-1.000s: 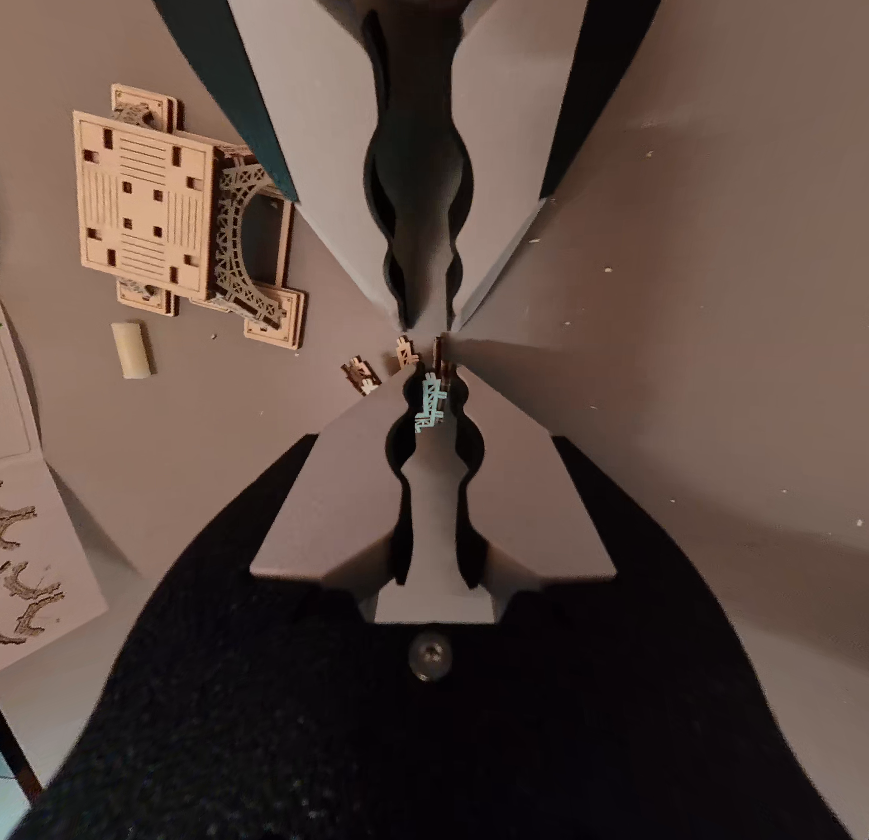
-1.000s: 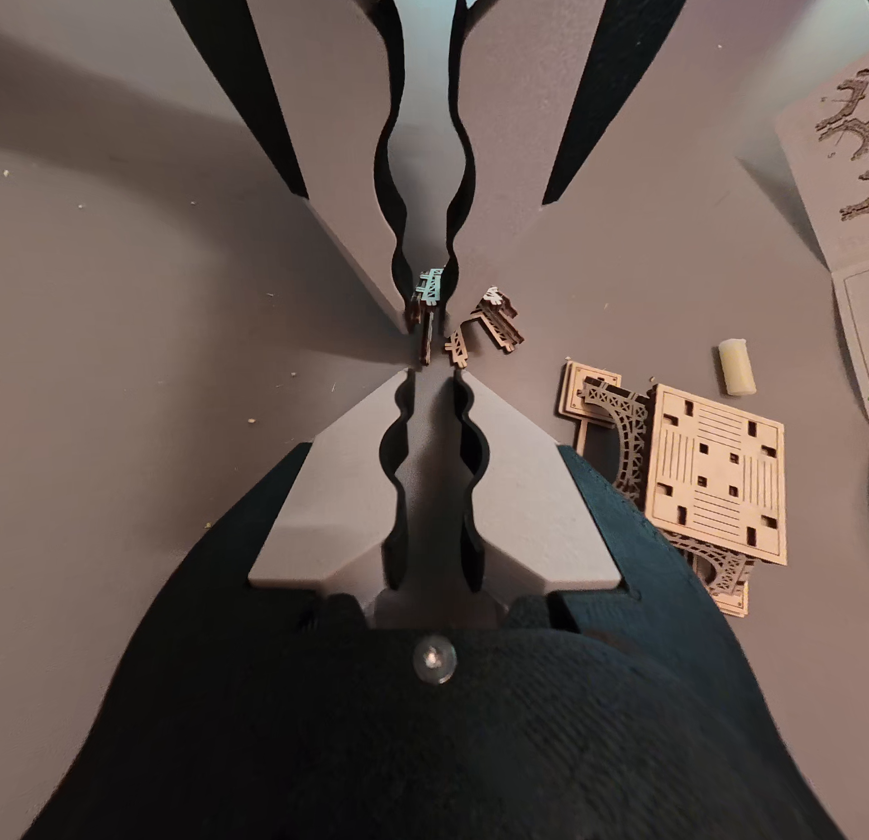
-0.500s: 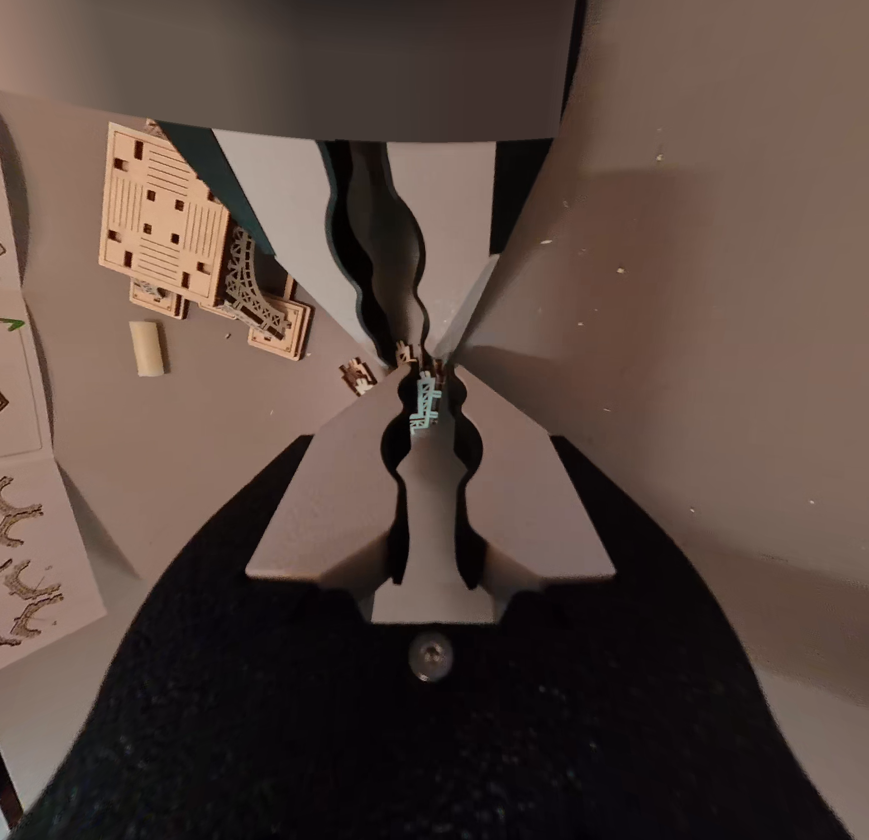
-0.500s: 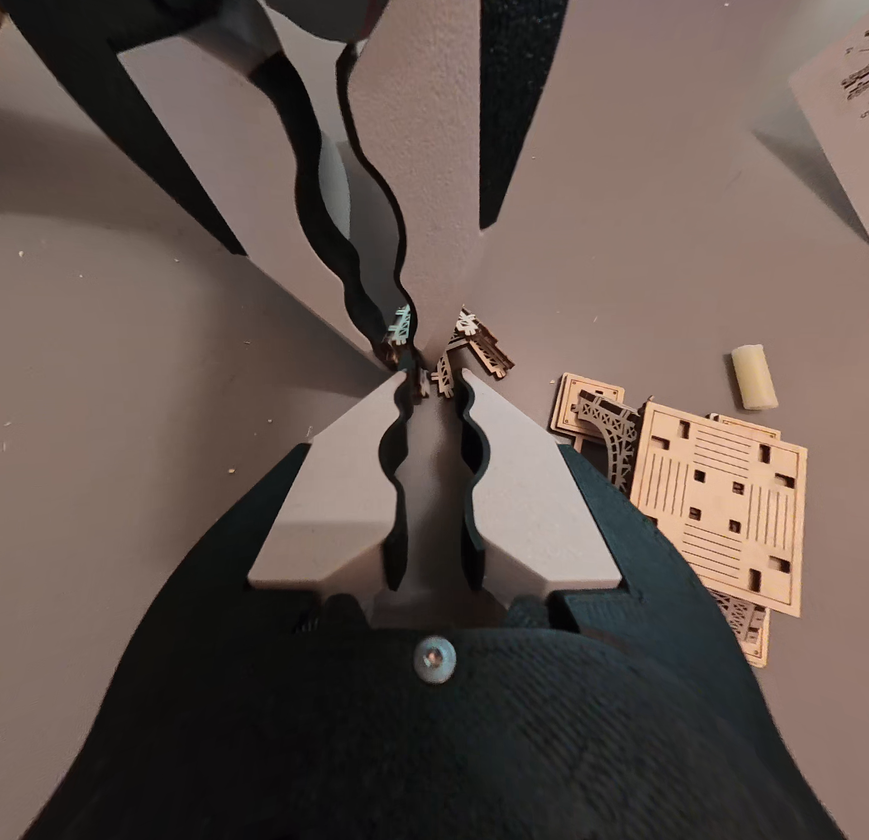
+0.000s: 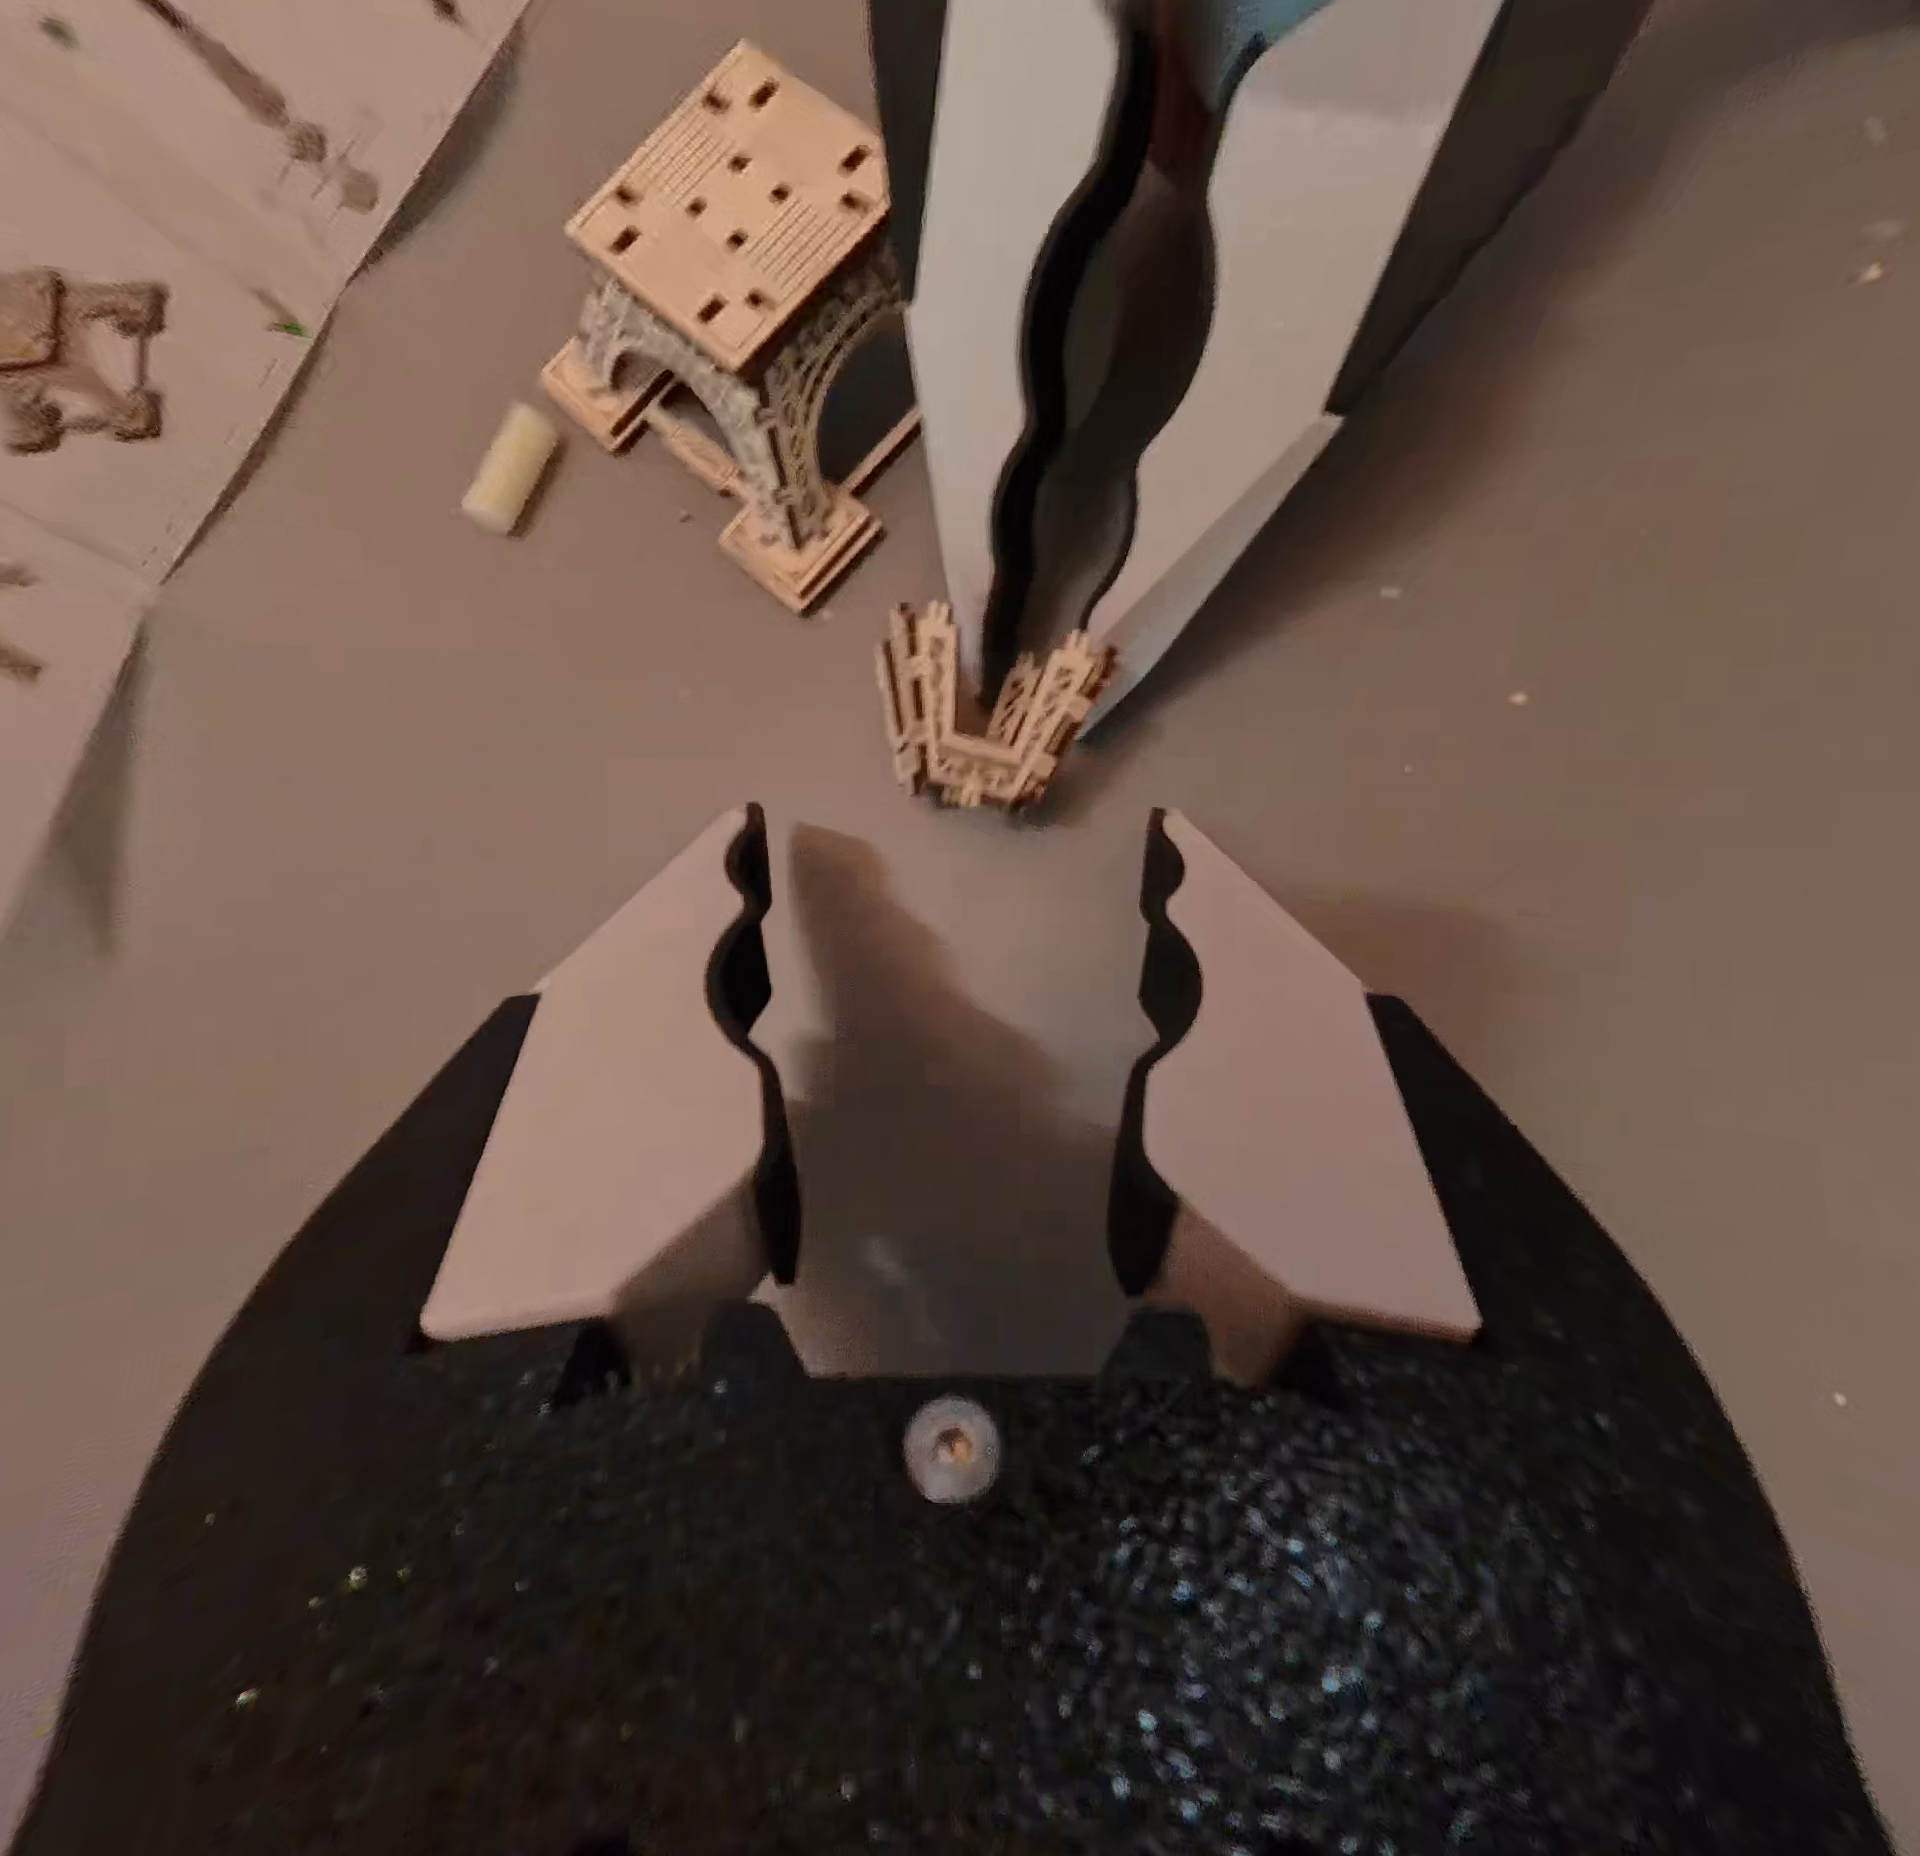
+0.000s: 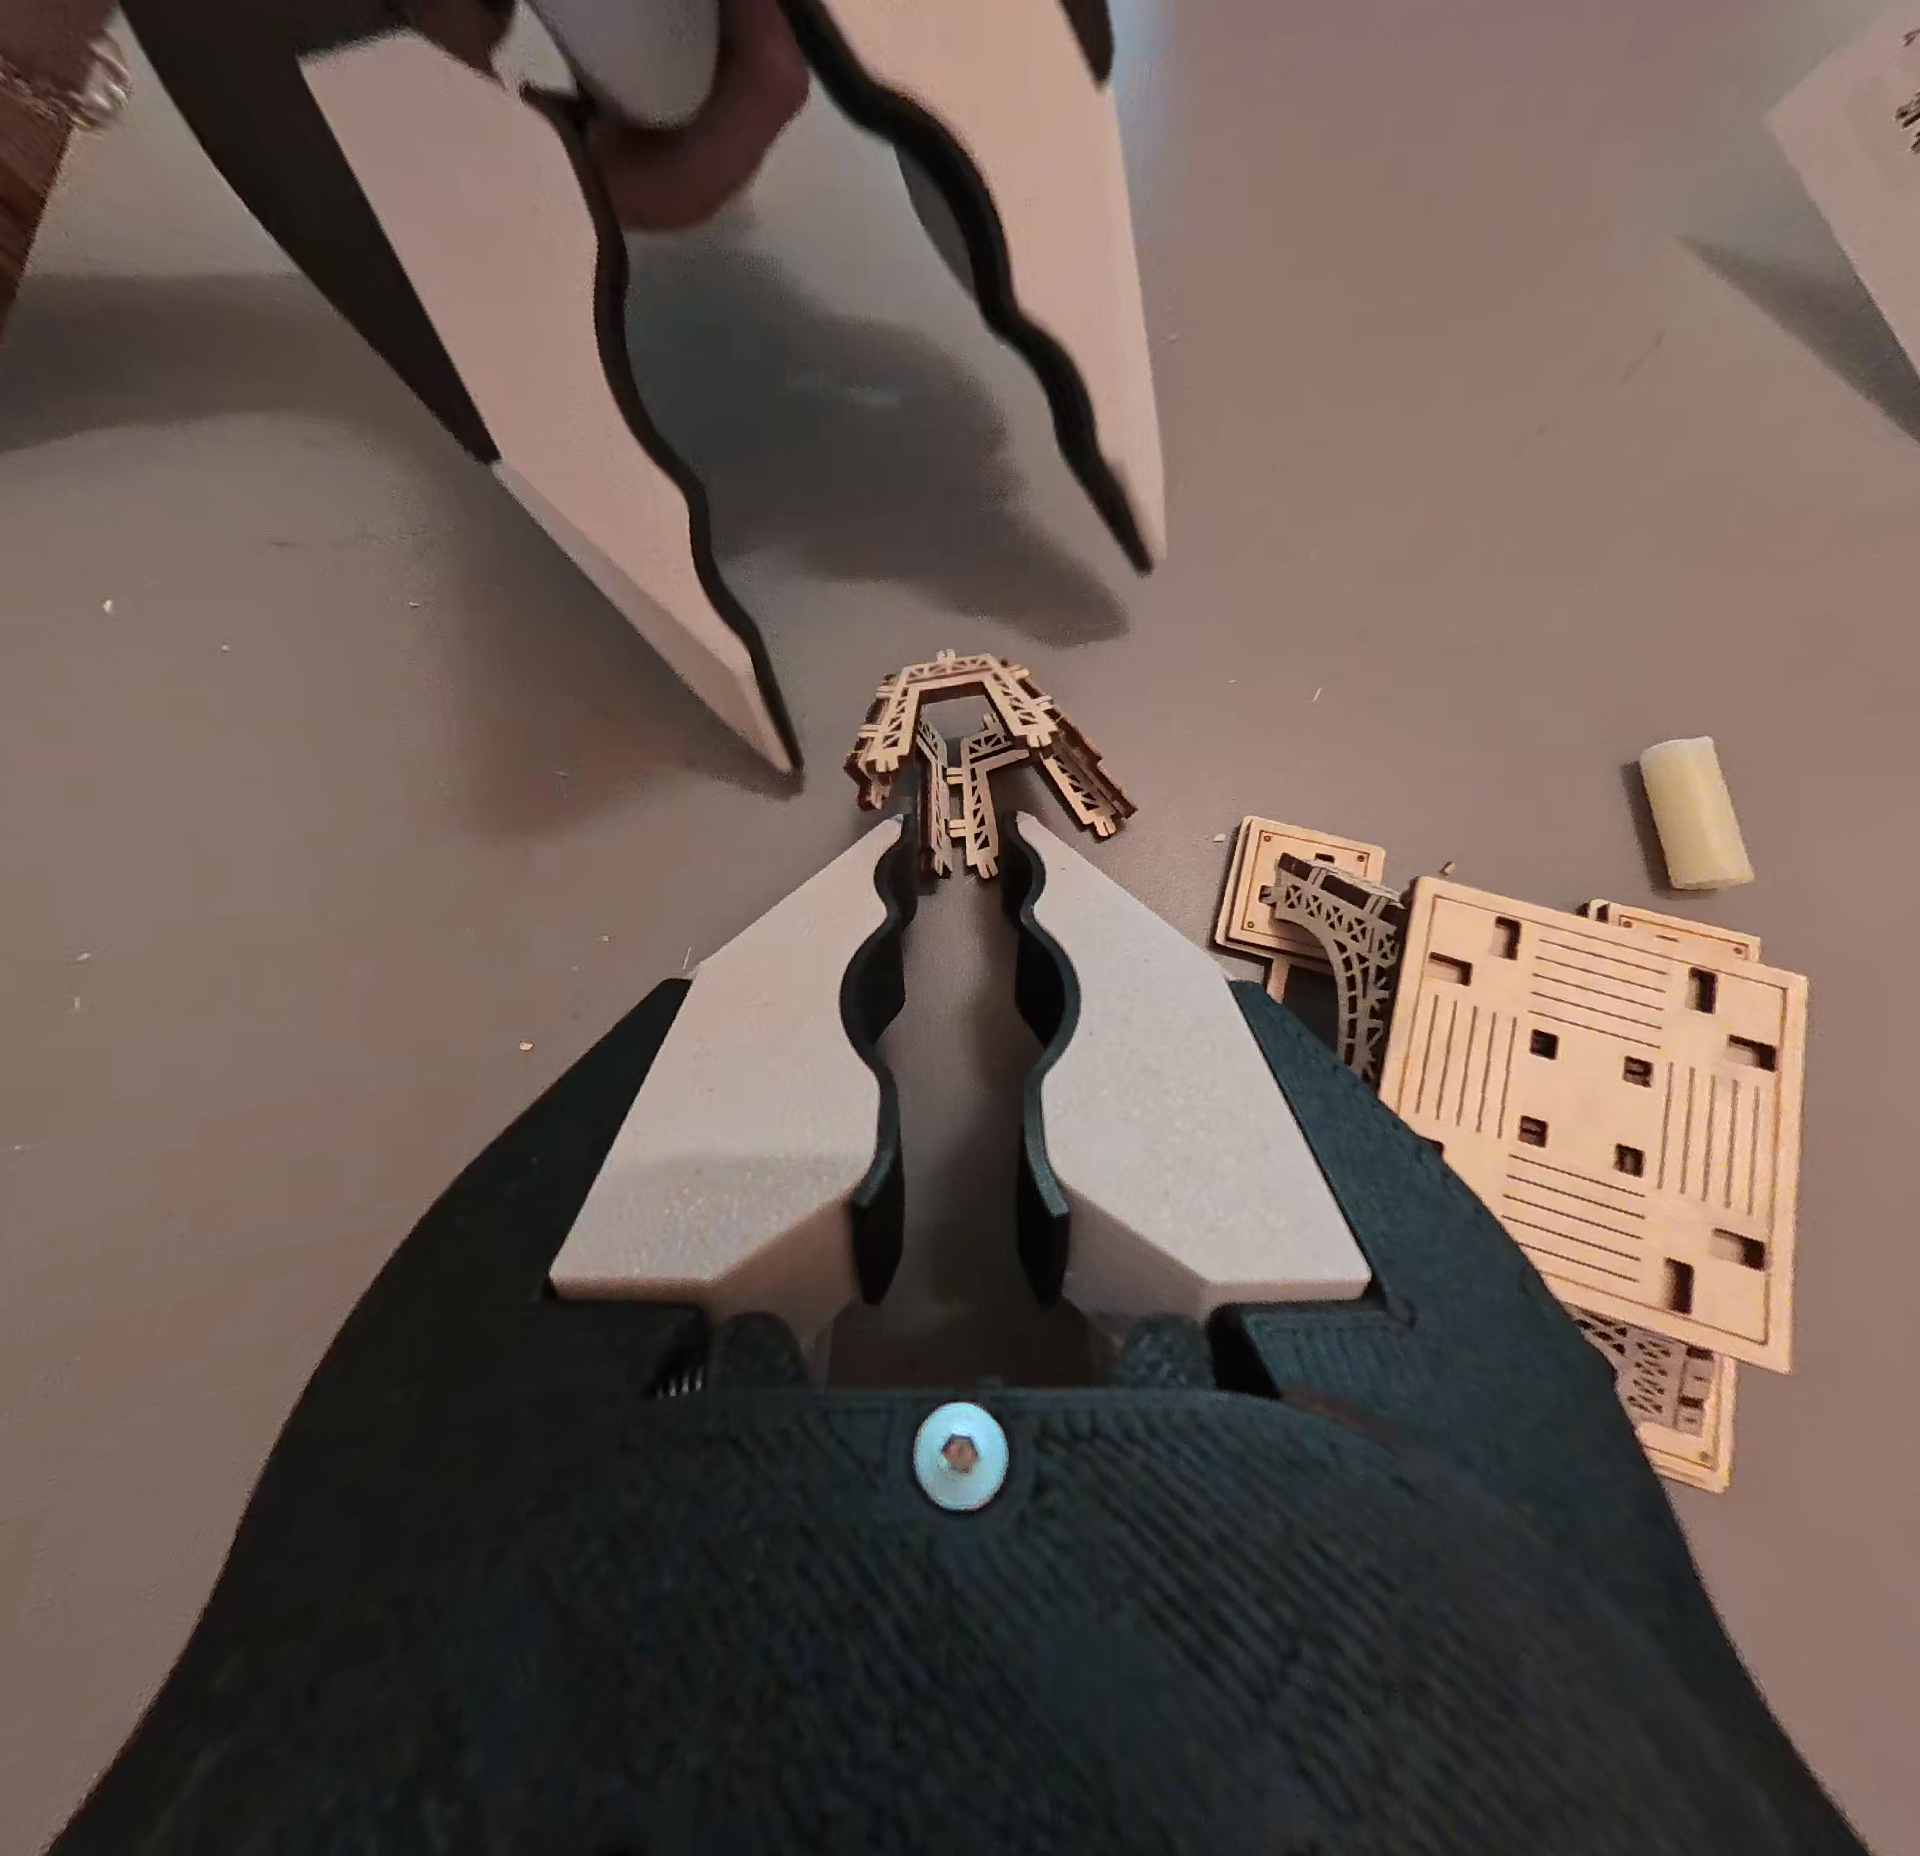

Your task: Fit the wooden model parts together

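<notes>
Right jaws pinching lattice piece (image 6: 971, 757), upright

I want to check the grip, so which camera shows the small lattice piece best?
The right wrist view: the small lattice piece is sharp, pinched by the right gripper. The left wrist view shows it blurred, farther off.
</notes>
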Available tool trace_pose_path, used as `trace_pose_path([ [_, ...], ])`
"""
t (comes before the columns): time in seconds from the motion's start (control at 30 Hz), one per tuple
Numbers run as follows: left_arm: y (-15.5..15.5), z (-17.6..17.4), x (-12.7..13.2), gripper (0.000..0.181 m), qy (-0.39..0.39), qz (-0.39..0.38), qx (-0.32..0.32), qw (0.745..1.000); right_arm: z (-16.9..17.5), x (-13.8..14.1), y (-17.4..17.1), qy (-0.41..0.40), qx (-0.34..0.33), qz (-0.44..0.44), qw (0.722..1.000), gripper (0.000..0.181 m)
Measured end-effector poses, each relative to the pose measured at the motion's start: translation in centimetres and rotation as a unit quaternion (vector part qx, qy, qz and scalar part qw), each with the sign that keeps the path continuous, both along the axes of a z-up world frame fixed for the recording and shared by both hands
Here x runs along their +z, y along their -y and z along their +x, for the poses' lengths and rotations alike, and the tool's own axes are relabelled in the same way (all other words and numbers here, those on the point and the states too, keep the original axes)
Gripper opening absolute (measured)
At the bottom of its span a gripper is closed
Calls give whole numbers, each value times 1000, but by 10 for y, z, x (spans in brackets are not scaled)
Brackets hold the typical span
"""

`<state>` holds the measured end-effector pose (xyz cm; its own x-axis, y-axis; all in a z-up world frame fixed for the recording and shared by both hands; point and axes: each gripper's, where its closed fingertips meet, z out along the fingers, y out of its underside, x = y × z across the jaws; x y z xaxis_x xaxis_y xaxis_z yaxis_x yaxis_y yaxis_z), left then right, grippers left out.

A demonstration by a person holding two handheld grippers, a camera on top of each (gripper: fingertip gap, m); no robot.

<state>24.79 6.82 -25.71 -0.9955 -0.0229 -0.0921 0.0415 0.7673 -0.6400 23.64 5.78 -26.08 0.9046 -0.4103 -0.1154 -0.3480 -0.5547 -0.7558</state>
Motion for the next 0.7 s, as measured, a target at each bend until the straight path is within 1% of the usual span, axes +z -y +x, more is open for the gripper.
trace_pose_path([
  [0.1,19,-6,4,53,-24,-45,-34,998,0,0,0,-15,0,8,1000,13],
  [0.13,21,-4,4,49,-22,-48,-41,998,0,0,0,-15,0,8,1000,13],
  [0.2,22,-9,3,37,-55,-46,-67,995,0,0,0,-11,0,6,1000,13],
  [0.37,22,-8,4,34,-102,-73,-68,990,0,2,1,-16,-3,11,1000,15],
  [0.4,22,-8,4,34,-111,-78,-68,988,0,3,1,-19,-2,16,1000,16],
  [0.43,22,-6,5,34,-117,-82,-67,988,-2,3,2,-24,4,18,1000,21],
  [0.5,22,-4,5,34,-123,-89,-68,986,-5,3,4,-28,11,21,999,27],
  [0.63,22,-2,6,33,-132,-99,-73,984,-1,2,9,-29,-6,20,999,19],
  [0.7,23,-2,5,33,-124,-98,-79,984,-2,3,8,-28,-5,22,999,26],
])
